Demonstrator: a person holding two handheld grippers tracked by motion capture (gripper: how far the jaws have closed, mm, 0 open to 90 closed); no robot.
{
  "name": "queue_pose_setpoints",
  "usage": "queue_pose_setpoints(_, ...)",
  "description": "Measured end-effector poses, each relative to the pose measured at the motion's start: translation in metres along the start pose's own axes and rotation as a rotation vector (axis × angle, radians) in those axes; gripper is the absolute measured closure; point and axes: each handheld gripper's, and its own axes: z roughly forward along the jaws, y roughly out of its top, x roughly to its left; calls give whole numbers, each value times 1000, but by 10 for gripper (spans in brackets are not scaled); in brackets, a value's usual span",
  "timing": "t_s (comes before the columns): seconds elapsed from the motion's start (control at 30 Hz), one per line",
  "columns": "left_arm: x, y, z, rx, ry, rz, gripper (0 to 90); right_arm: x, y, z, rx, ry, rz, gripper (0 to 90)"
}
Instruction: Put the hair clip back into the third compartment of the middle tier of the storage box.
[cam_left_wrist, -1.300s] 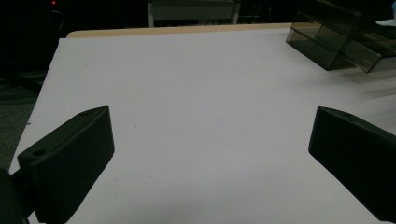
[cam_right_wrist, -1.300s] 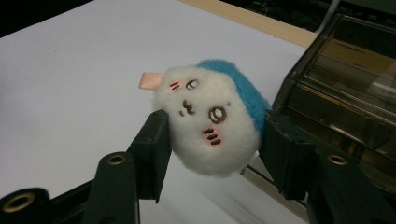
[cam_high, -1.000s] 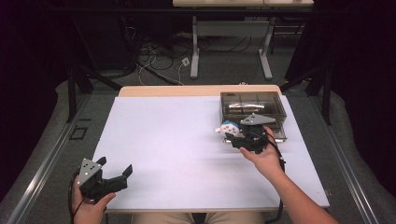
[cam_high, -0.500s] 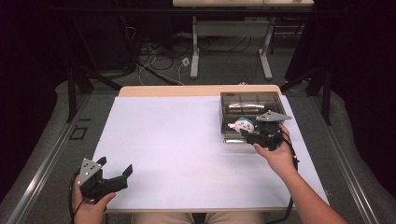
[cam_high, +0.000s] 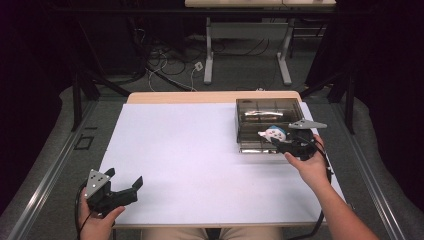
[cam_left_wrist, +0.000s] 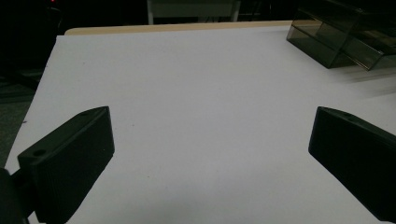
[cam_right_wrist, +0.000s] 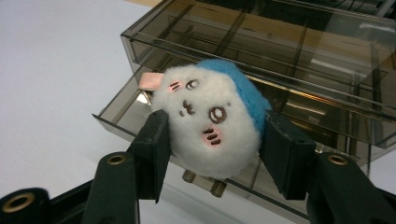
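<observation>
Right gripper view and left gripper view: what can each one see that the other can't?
Right gripper view alone: a white plush toy with a blue back, squeezed by the right hand-held gripper, over the box's open drawer. Left gripper view alone: the left hand-held gripper, jaws wide apart with nothing between them. Both: the smoky clear box and the white table.

A table (cam_high: 165, 97) with a pale wooden edge carries a white sheet (cam_high: 200, 155) over nearly its whole top, and at about two o'clock on that sheet sits a smoky clear drawer box (cam_high: 265, 112), its lower drawer apparently pulled out toward six o'clock.
</observation>
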Motion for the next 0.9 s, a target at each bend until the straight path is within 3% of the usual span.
queue_pose_setpoints(0.57, 0, 0, 1, 4, 0, 5, 2, -31, -8, -6, 14, -71, 14, 460)
queue_pose_setpoints(0.9, -1, 0, 1, 8, 1, 10, 2, -45, -14, -1, 56, -109, 2, 455)
